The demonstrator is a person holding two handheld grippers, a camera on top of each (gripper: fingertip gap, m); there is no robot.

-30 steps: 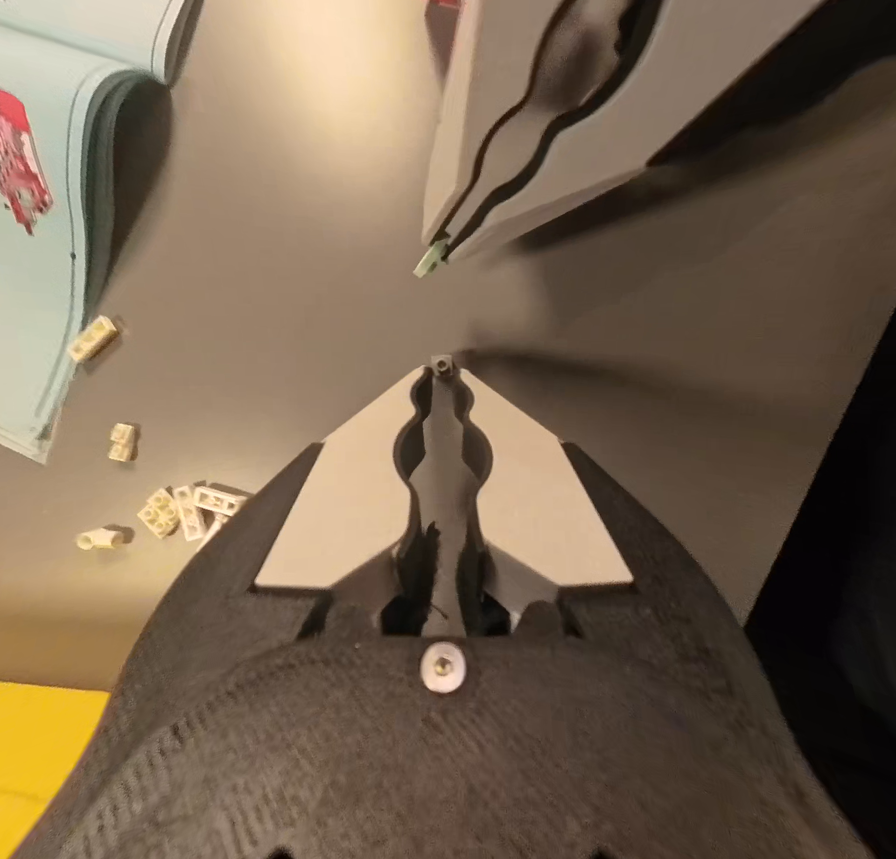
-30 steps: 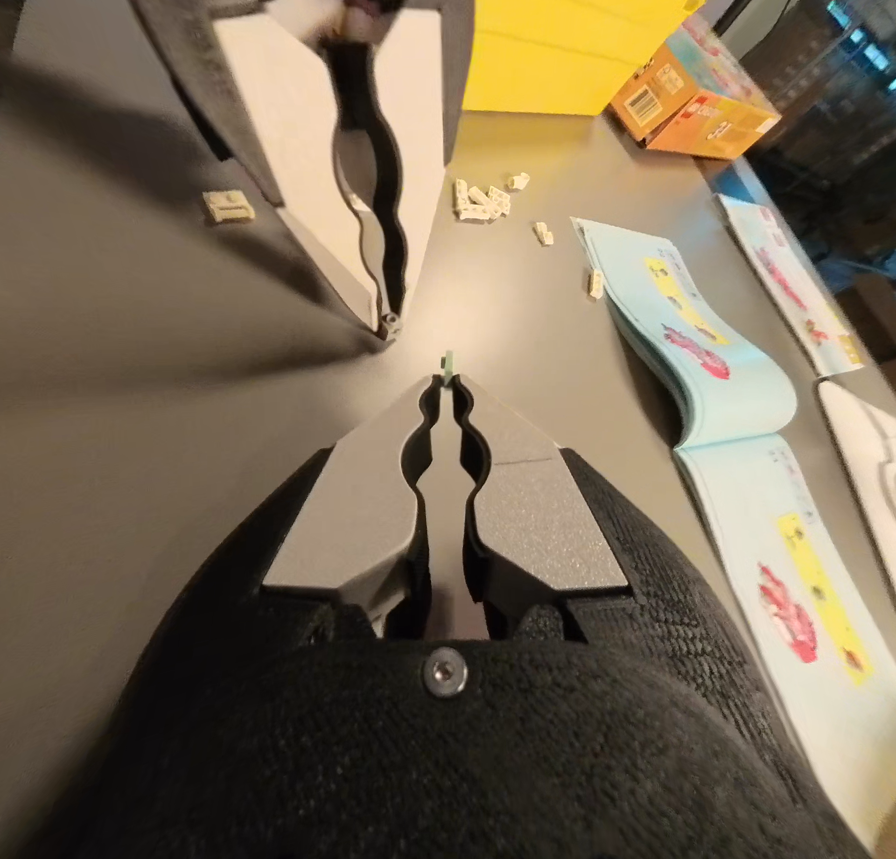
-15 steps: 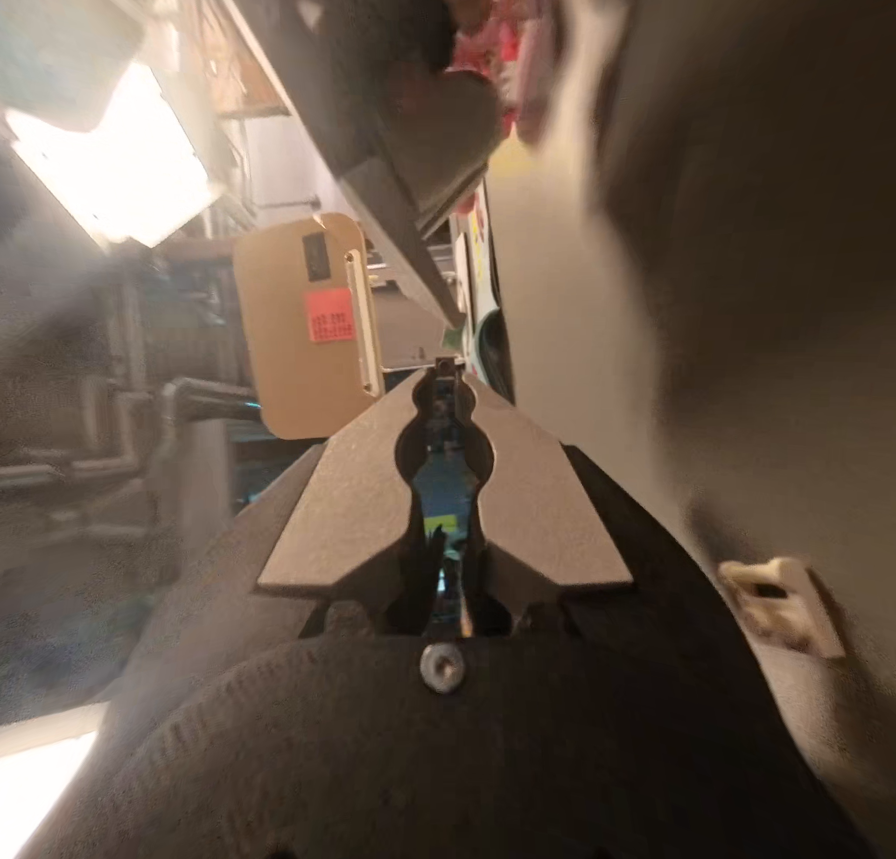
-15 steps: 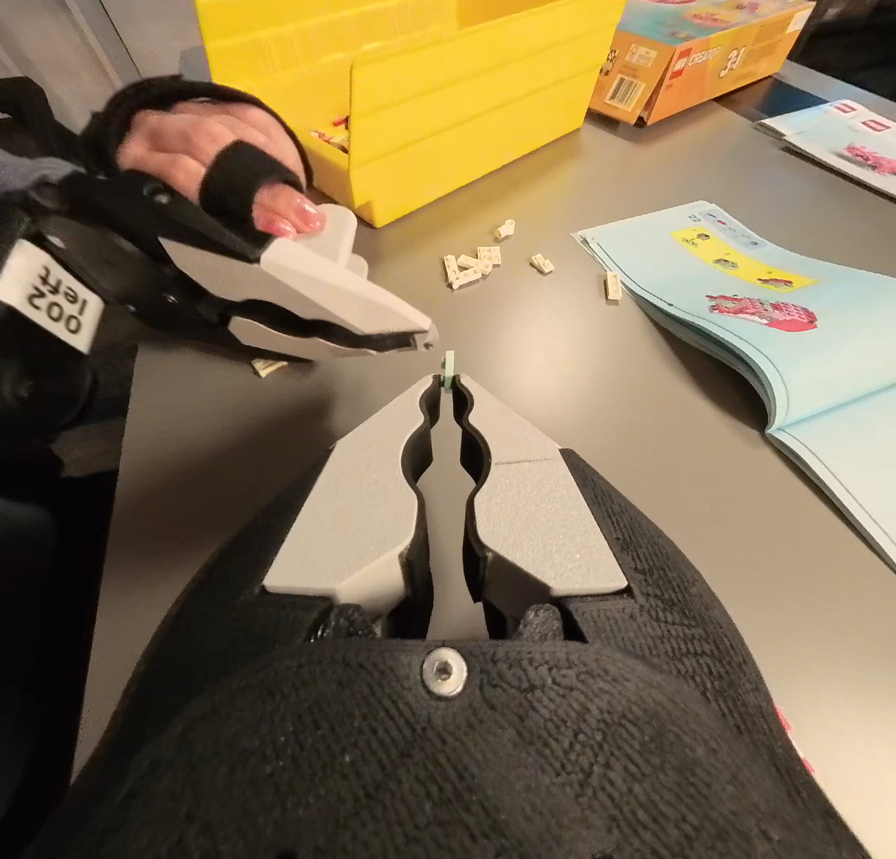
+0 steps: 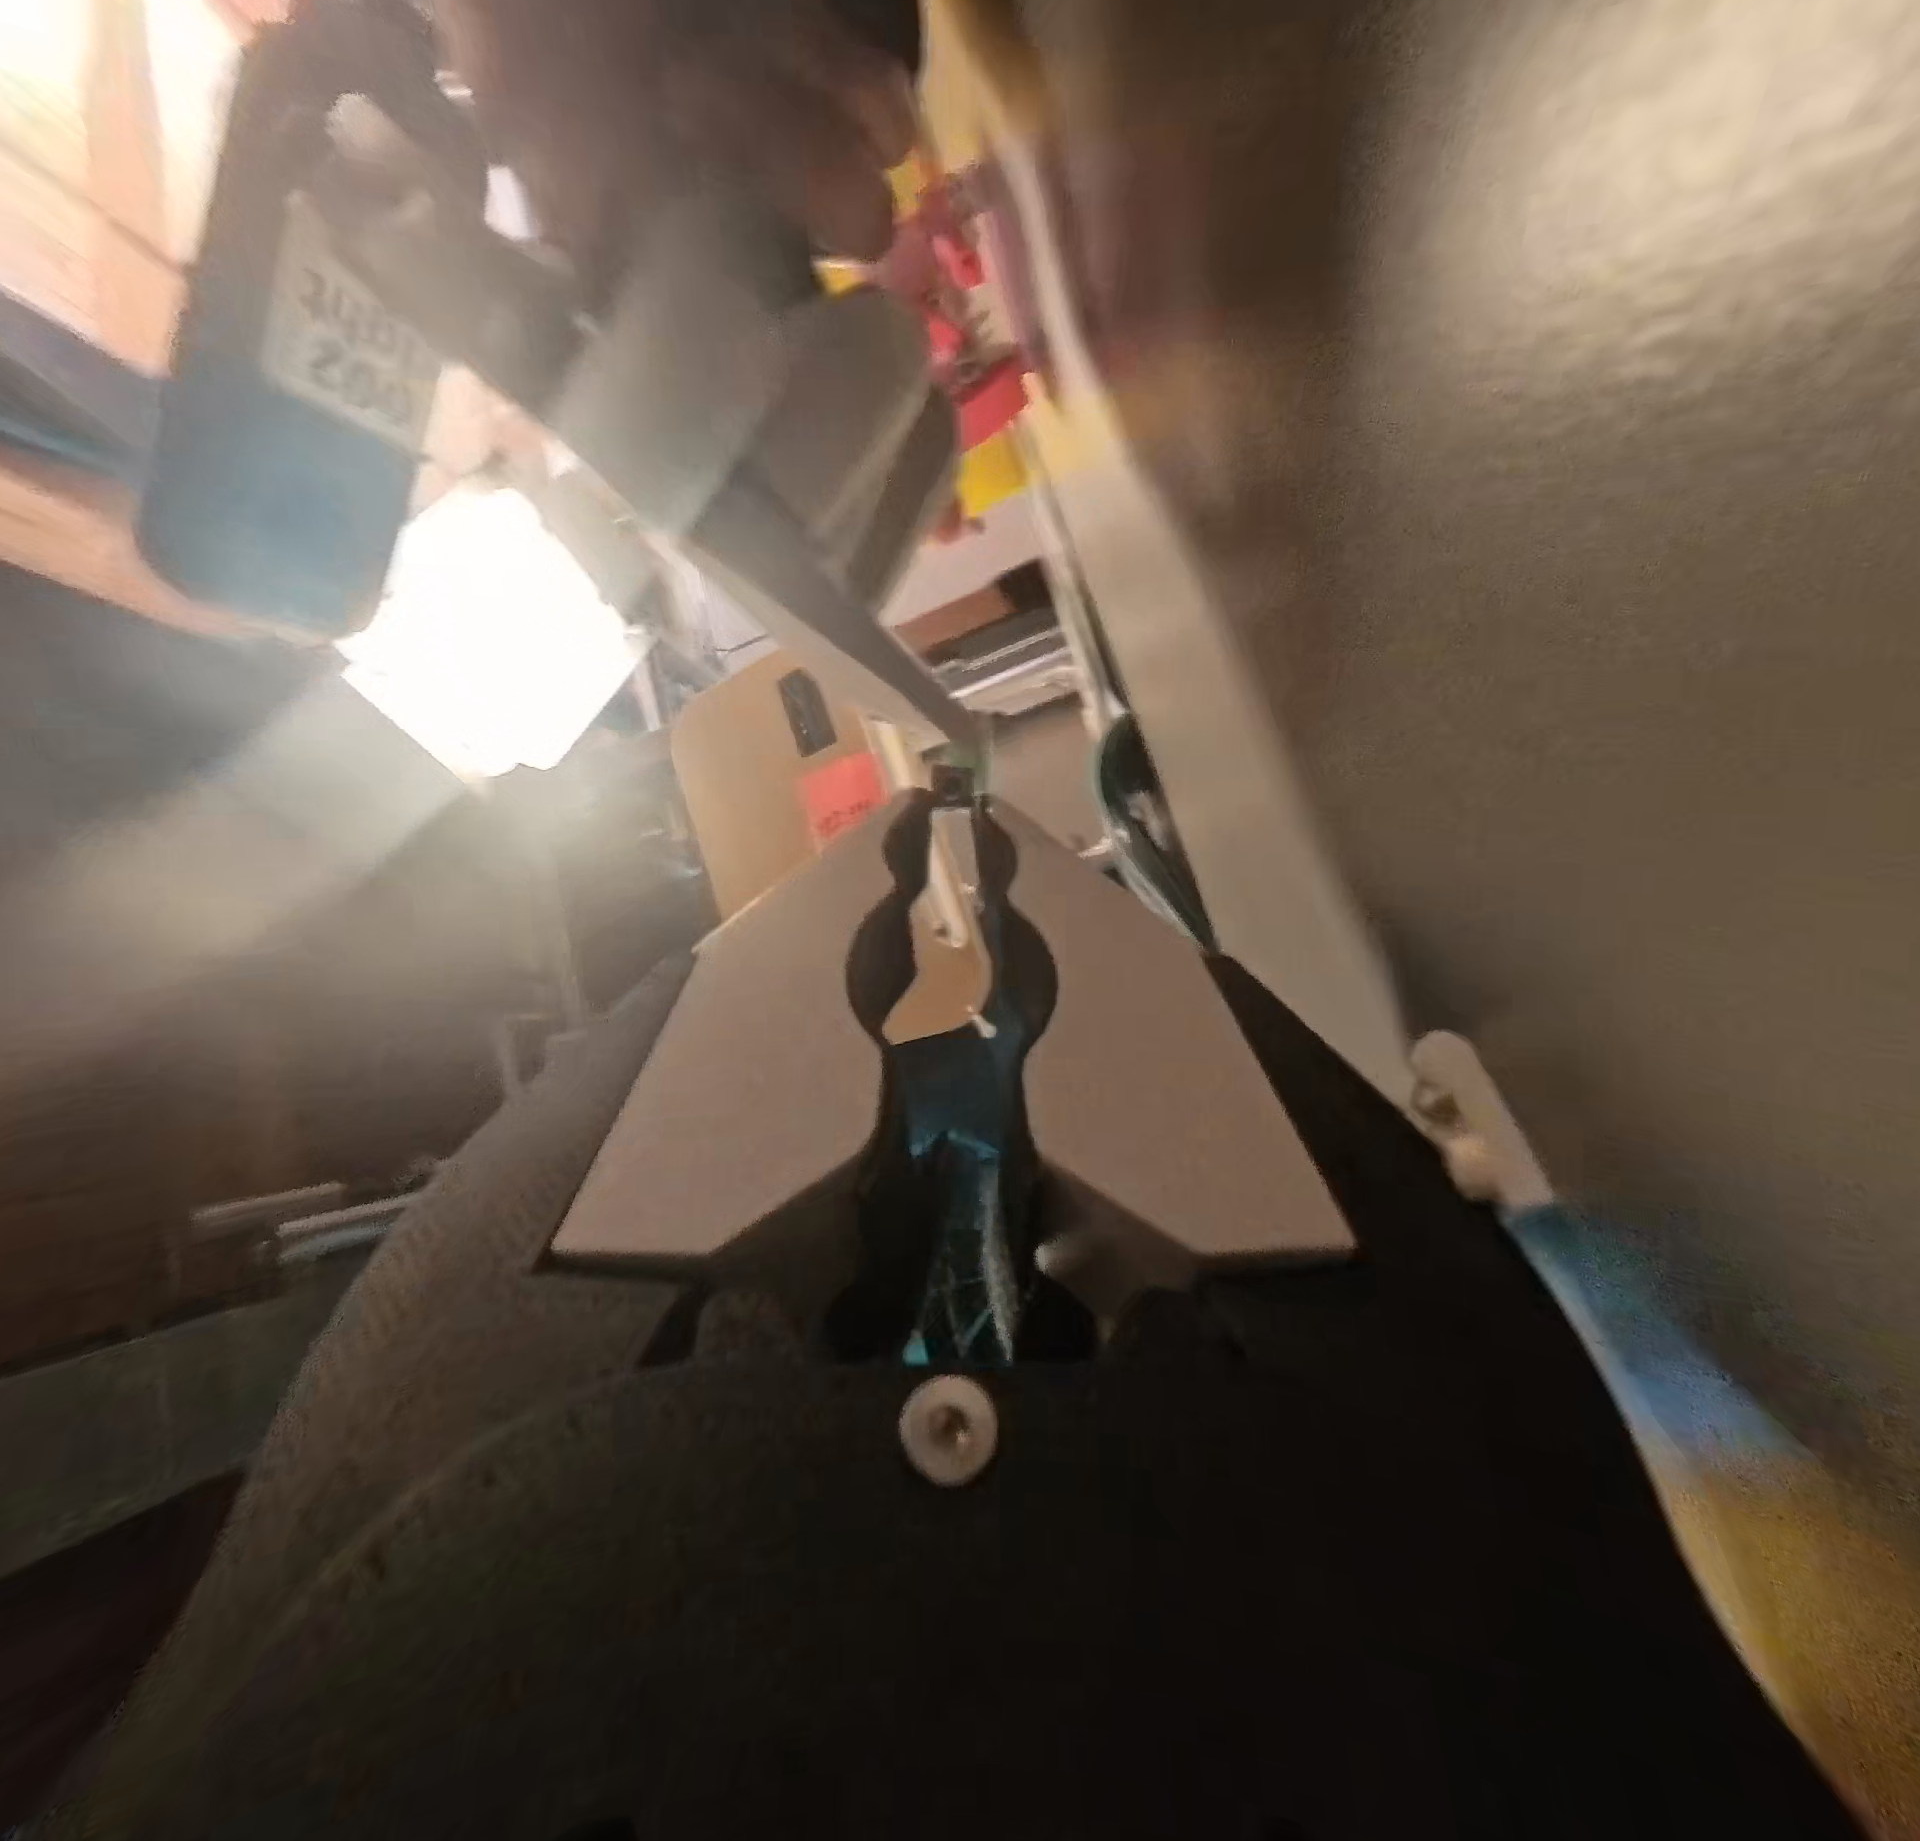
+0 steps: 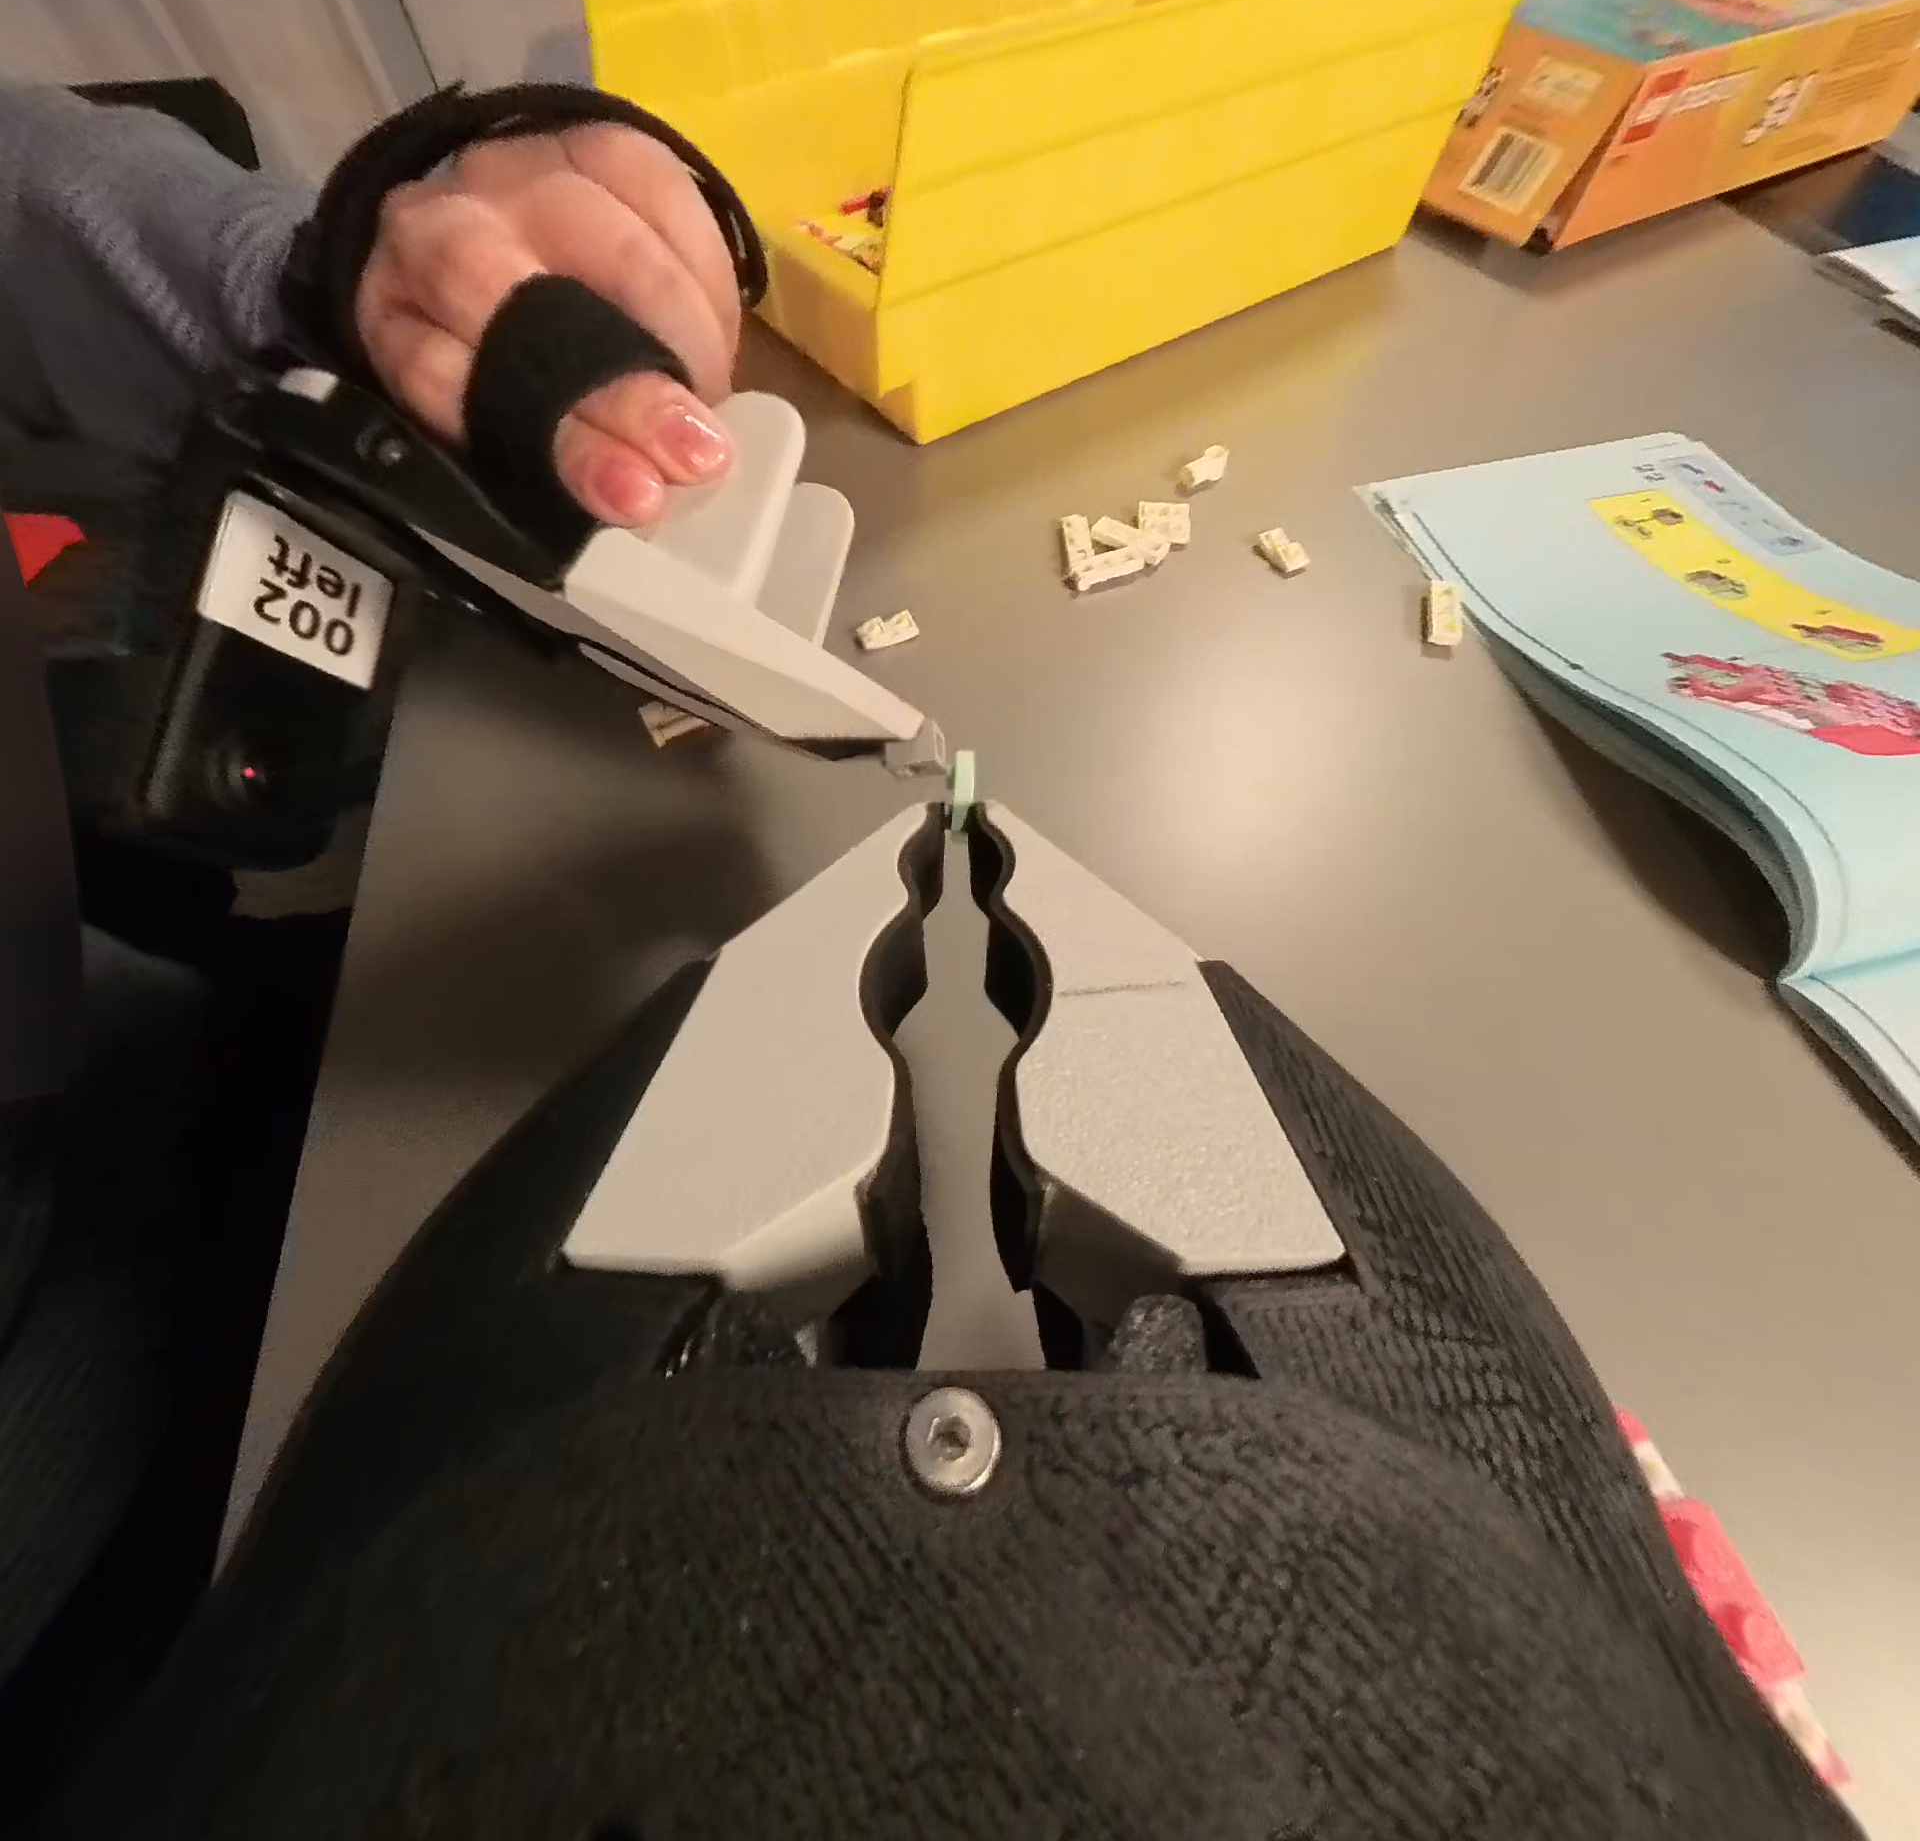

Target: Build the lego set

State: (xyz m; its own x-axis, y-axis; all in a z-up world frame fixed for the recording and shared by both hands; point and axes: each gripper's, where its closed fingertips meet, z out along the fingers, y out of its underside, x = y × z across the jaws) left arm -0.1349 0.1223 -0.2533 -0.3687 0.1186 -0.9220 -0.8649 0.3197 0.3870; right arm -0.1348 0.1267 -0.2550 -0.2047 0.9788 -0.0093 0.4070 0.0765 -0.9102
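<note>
Basically, my right gripper (image 6: 961, 823) clamped a green stud (image 6: 962, 792); my left gripper (image 6: 902, 761) pinched a grey piece (image 6: 918, 755) just beside it, above the tabletop (image 6: 1299, 856) middle.

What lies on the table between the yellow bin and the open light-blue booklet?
In the right wrist view, small cream bricks lie scattered on the grey table between yellow bin and booklet.

Table: smooth matt grey table top (image 6: 1299, 804).
Bin: glossy yellow plastic bin (image 6: 1091, 181).
Booklet: pale blue paper booklet (image 6: 1662, 648).
Fingers: matt, finely grained grey plastic fingers (image 6: 1143, 1116).
Mount: rough black woven-textured mount (image 6: 935, 1635).
</note>
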